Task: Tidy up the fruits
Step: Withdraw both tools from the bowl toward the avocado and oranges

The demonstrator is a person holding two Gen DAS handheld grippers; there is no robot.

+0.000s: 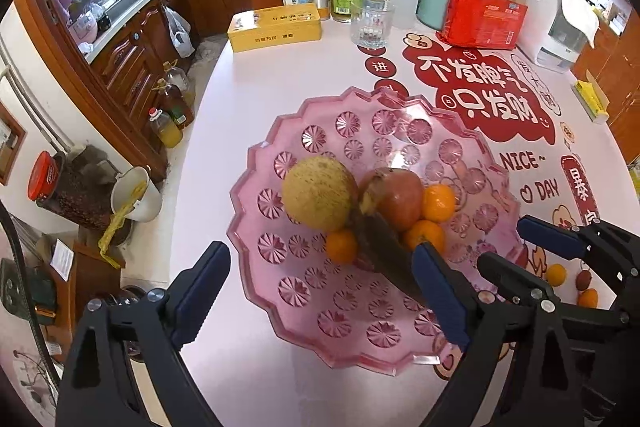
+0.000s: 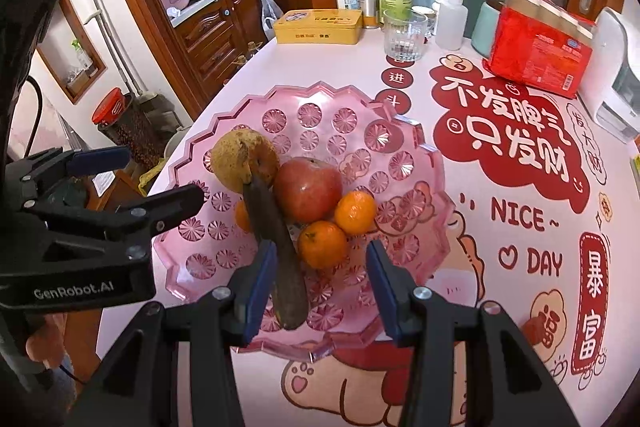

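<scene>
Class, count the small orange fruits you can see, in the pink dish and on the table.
5. Three lie in the pink dish. Two sit on the table. More may be hidden behind the grippers.

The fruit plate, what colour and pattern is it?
The fruit plate is translucent pink with cut flower-like rosettes and a scalloped rim; clearest in the right wrist view.

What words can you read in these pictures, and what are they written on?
"NICE~" and "DAY": pink table mat.
"不发脾气 只发财": big red cloud on the mat.
"暴富": red tag on the mat.
"GenRobot.AI": left gripper.
Yellow tin, red package, bottle label: too small or blurred.
</scene>
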